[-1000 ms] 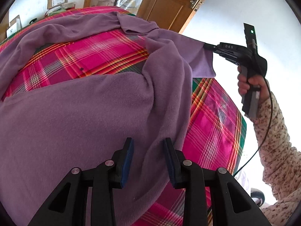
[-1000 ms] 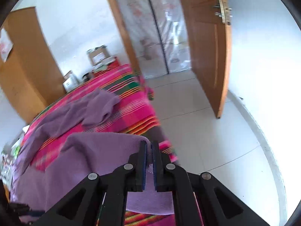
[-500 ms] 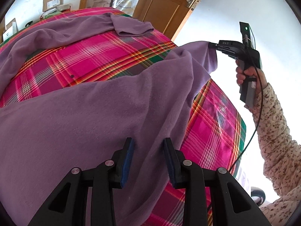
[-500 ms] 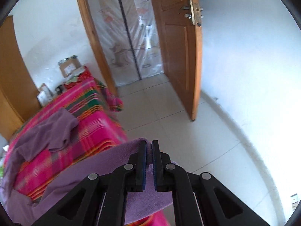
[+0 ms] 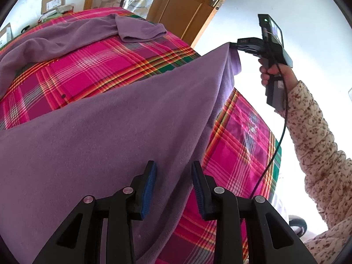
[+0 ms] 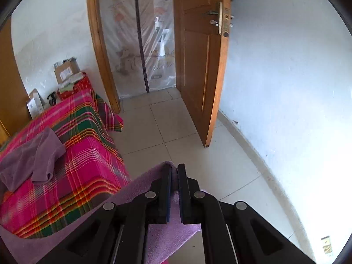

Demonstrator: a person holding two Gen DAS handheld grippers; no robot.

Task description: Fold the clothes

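Note:
A purple fleece garment (image 5: 110,132) is spread over a bed with a pink plaid cover (image 5: 99,66). One sleeve (image 5: 136,28) lies crumpled at the far end. My right gripper (image 6: 175,169) is shut on an edge of the garment (image 6: 143,187) and holds it up, past the side of the bed and above the floor. From the left wrist view, this right gripper (image 5: 233,45) pulls the cloth taut at the upper right, held by a hand (image 5: 272,70). My left gripper (image 5: 173,176) hovers over the near part of the garment, jaws apart, with the cloth's edge running below the gap.
An open wooden door (image 6: 198,66) and a doorway with a plastic curtain (image 6: 140,44) stand beyond the tiled floor (image 6: 176,132). Cardboard boxes (image 6: 66,72) sit past the head of the bed. A cable (image 5: 279,143) hangs from the right gripper beside a floral sleeve (image 5: 314,132).
The right gripper has drawn the garment's edge outward past the side of the bed, and the folded-over cloth has stretched into one flat sheet. The left gripper's jaws stay the same width apart.

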